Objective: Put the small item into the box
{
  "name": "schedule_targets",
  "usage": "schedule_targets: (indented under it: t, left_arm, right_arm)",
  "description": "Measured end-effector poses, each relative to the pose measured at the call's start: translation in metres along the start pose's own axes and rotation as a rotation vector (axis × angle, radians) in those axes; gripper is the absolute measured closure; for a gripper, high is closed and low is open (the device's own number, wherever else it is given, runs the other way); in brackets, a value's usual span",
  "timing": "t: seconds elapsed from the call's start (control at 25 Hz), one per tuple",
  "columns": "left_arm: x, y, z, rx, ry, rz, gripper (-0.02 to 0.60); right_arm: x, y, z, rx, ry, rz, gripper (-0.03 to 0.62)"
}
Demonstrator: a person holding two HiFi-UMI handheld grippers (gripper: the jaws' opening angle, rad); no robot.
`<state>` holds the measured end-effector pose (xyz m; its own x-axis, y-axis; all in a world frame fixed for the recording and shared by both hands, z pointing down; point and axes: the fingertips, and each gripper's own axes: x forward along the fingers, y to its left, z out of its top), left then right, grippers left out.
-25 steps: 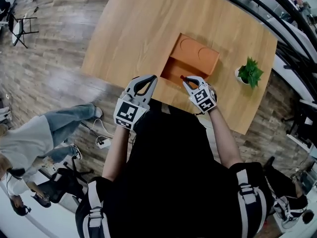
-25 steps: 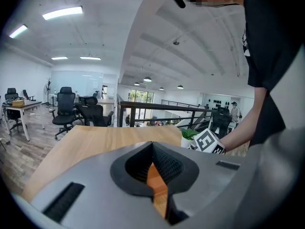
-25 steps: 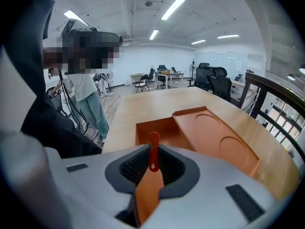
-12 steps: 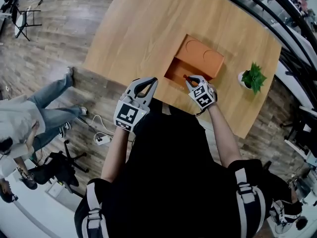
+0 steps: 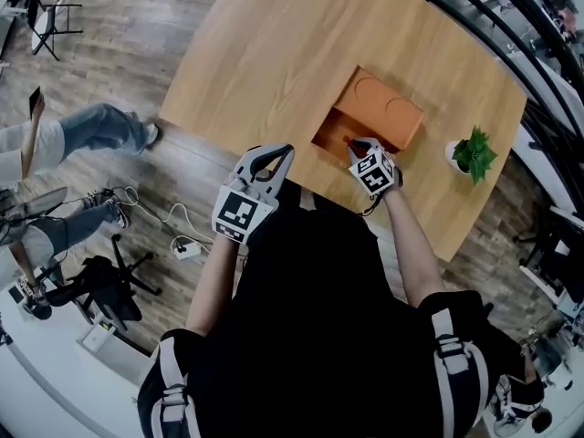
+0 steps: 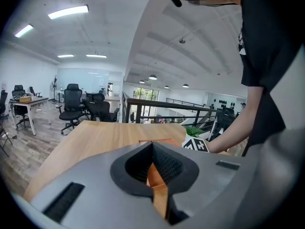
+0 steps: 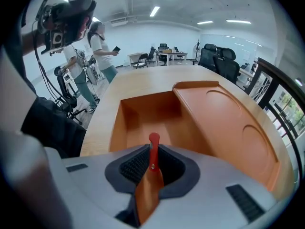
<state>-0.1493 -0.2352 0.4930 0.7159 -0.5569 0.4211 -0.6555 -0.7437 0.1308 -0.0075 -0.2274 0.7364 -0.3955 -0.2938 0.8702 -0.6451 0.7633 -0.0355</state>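
Fingers (image 7: 135, 166), right gripper (image 7: 152, 165): pinching red item (image 7: 153, 146), seemingly over box (image 7: 139, 120).

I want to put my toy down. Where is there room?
Free: the bare tabletop left of the orange box, and the box's open compartment. Crowded: the near edge, where the right gripper holds the red item, and beside the plant.

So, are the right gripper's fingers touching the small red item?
Touching. The right gripper view shows the fingers clamped on the red item, above the open box.
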Motion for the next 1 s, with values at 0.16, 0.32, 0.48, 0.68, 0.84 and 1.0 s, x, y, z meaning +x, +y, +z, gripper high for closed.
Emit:
schedule_targets:
  t: [0.16, 0.32, 0.48, 0.68, 0.84, 1.0]
  left_arm:
    - [-0.001, 0.007, -0.001, -0.007, 0.002, 0.006, 0.56]
    - [0.001, 0.009, -0.001, -0.01, 0.003, 0.004, 0.56]
    - [0.005, 0.011, -0.001, -0.008, 0.004, 0.003, 0.56]
    - [0.005, 0.011, 0.002, -0.01, 0.004, 0.006, 0.56]
    - [0.006, 0.01, 0.002, -0.008, 0.004, 0.008, 0.56]
    - [0.007, 0.008, 0.003, -0.008, 0.005, 0.006, 0.56]
  right_arm:
    - [0.006, -0.003, -0.001, -0.002, 0.026, -0.007, 0.526]
    - [0.01, -0.004, -0.004, -0.004, 0.052, -0.011, 0.526]
    - [0.015, -0.005, -0.007, -0.012, 0.079, -0.016, 0.525]
    - [0.016, -0.006, -0.008, -0.018, 0.095, -0.022, 0.525]
    - [0.017, -0.006, -0.008, -0.025, 0.1, -0.027, 0.525]
    - [0.017, -0.007, -0.009, -0.021, 0.099, -0.025, 0.525]
